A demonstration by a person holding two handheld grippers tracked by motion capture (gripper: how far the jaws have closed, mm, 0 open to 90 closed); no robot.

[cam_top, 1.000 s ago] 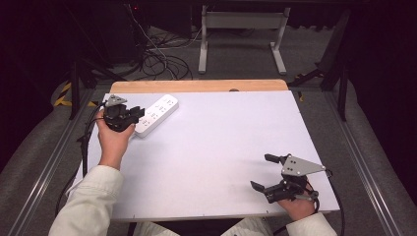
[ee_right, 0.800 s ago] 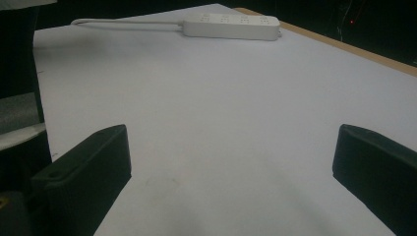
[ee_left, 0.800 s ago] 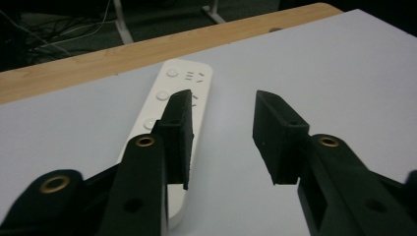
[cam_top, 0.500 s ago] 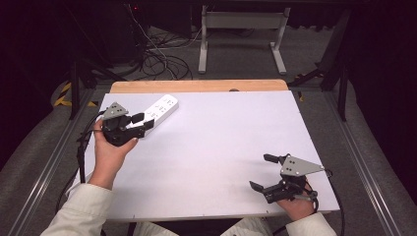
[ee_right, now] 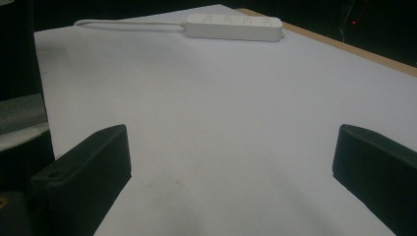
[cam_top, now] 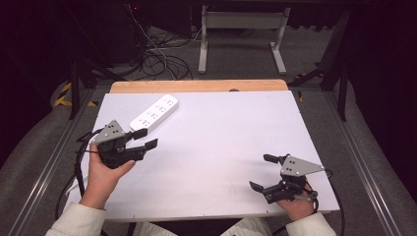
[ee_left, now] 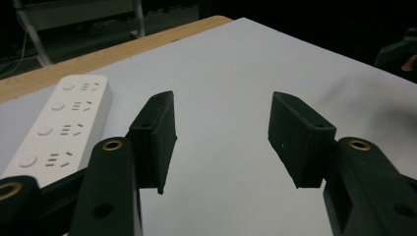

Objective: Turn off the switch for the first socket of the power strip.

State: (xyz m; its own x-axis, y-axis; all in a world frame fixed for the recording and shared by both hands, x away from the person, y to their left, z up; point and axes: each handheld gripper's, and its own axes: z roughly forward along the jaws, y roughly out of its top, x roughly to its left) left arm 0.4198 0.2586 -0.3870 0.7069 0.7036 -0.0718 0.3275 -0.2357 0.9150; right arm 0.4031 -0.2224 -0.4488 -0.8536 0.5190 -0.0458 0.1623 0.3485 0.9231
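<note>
A white power strip (cam_top: 154, 112) lies slanted at the table's far left, flat on the white tabletop (cam_top: 221, 142). My left gripper (cam_top: 146, 138) hovers just short of the strip's near end and points right. Its jaws have just been opening and now stand open, with nothing between them. In the left gripper view the left gripper (ee_left: 221, 113) frames bare white surface, and the power strip (ee_left: 59, 123) lies off to the left. My right gripper (cam_top: 259, 172) rests open near the front right edge, with nothing in it. The right gripper (ee_right: 231, 157) faces the far power strip (ee_right: 233, 27).
The strip's white cord (ee_right: 128, 21) runs off toward the table's left edge. A wooden strip (cam_top: 196, 86) borders the far side. Beyond it on the floor stand a metal frame (cam_top: 241, 39) and loose cables (cam_top: 157, 59). Metal rails (cam_top: 54, 157) flank the table.
My left gripper has drawn back from the power strip's near end toward the person, and its jaws have spread apart. The strip stays put. The right gripper has not moved.
</note>
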